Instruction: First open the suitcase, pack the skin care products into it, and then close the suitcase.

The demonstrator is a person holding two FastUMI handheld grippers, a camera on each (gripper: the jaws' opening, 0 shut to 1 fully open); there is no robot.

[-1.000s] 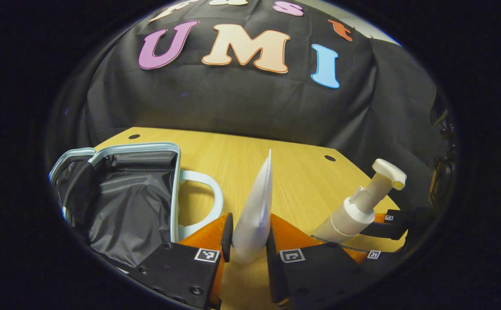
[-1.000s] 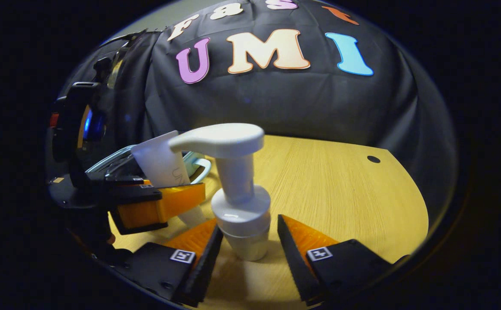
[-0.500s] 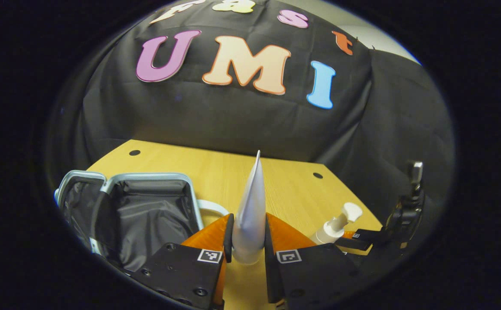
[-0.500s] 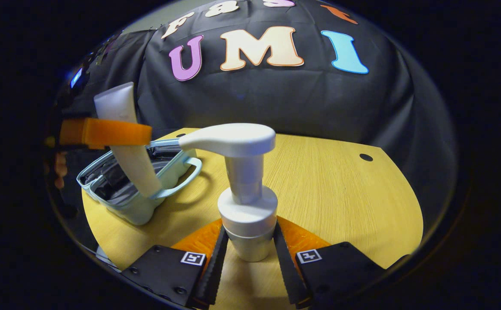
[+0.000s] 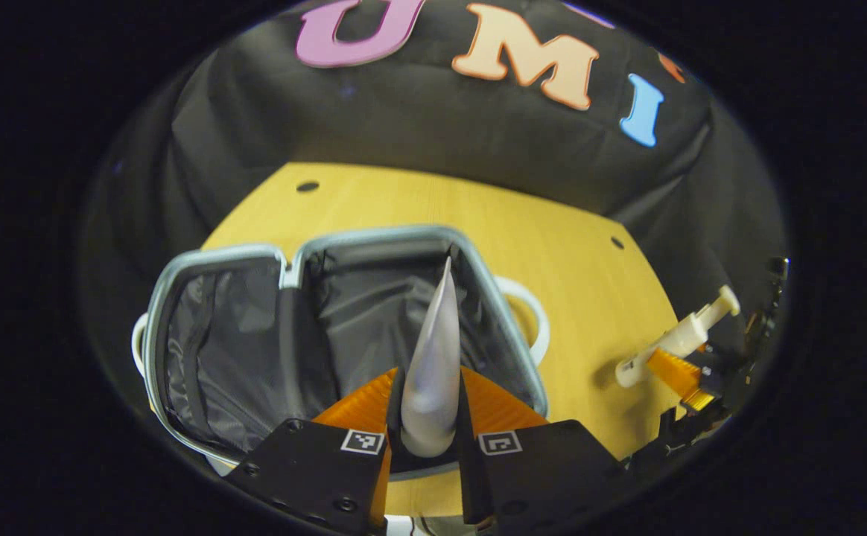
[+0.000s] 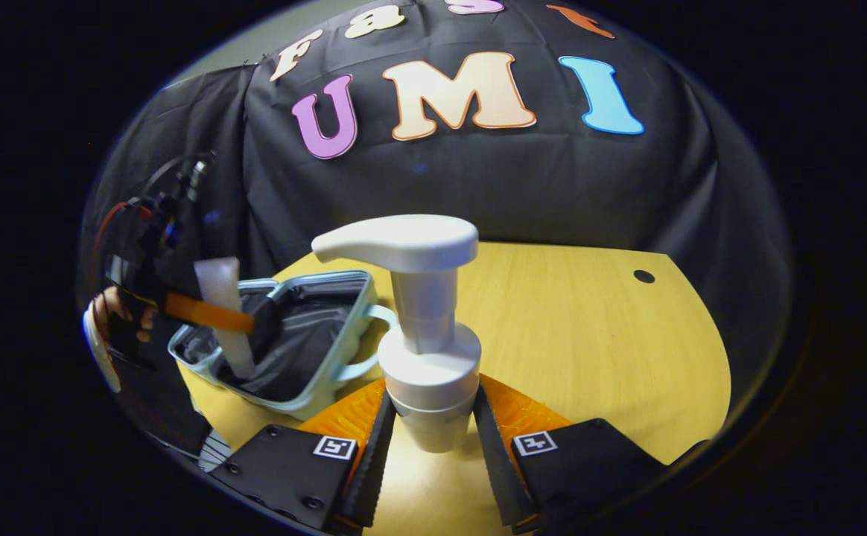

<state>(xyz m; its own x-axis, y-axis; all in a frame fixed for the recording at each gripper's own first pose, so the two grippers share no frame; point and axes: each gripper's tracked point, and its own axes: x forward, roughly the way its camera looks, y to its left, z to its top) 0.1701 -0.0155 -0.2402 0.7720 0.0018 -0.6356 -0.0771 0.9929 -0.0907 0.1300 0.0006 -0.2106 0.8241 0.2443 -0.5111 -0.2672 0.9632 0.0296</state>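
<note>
The suitcase (image 5: 240, 350) lies open. The left claw (image 5: 427, 417) grips a tube (image 5: 433, 357) above it; the right claw (image 6: 427, 432) clamps a pump bottle (image 6: 422, 327). Packing and closing remain.

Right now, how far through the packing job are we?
Opening looks done: the pale blue suitcase with dark lining lies open on the yellow wooden table, with nothing visible inside. In hand: the left gripper holds the white squeeze tube over the open case, and the right gripper grips the white pump bottle above the table. Left: put both in, then close the suitcase.
</note>
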